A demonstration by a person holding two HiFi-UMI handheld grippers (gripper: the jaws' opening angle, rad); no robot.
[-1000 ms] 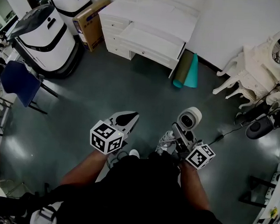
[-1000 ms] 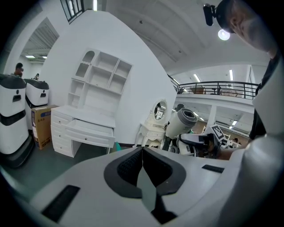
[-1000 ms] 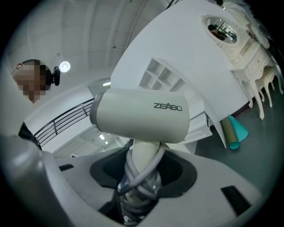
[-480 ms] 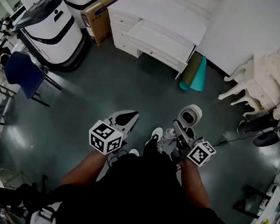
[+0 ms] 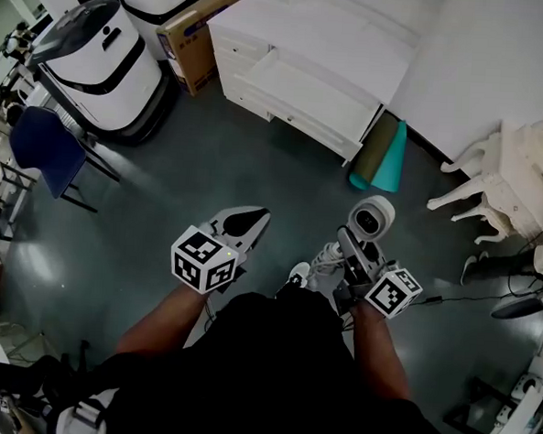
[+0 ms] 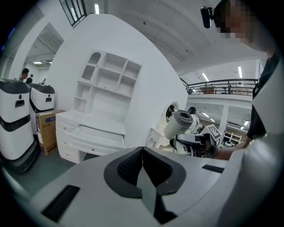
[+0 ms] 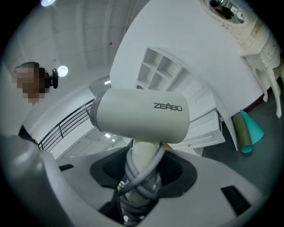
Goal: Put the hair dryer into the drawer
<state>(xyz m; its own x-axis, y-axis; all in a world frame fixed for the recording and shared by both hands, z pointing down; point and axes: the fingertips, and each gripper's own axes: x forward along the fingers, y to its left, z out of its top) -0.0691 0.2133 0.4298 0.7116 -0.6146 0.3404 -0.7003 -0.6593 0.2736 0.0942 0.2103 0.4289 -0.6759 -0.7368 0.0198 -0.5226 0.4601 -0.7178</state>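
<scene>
looking steeply down from a person's head onto a dark grey floor (image 5: pixel 211 162). the person's bare forearms reach forward, each hand holding a pair of tongs in the air in front of the body.

the right tongs (image 5: pixel 354 251) are clamped on the handle of a white hair dryer (image 5: pixel 370 218). it stands upright in them, its round barrel above the jaws. the right gripper view shows the barrel lying crosswise over the handle, with the word zeabo on its side. a grey cord (image 7: pixel 141 175) is wound around the handle where the jaws press in.

the left tongs (image 5: pixel 251 219) are closed, jaws together with nothing between them. they sit near the right pair and do not touch the hair dryer.

ahead, well apart from both tongs, a white bench (image 5: pixel 356 33) stands against a white wall. its wide drawer (image 5: pixel 302 92) is pulled open toward the person. the left gripper view shows a white shelf unit (image 6: pixel 108 80) rising above the bench.

two rolled mats (image 5: pixel 385 159), one teal and one olive, sit on the floor at the bench's right end. a cardboard box (image 5: pixel 198 35) is just beside its left end. further left are two white machines (image 5: pixel 98 59) with dark bands and a blue chair (image 5: pixel 39 147). carved white furniture (image 5: pixel 503 180) stands at the far right.
</scene>
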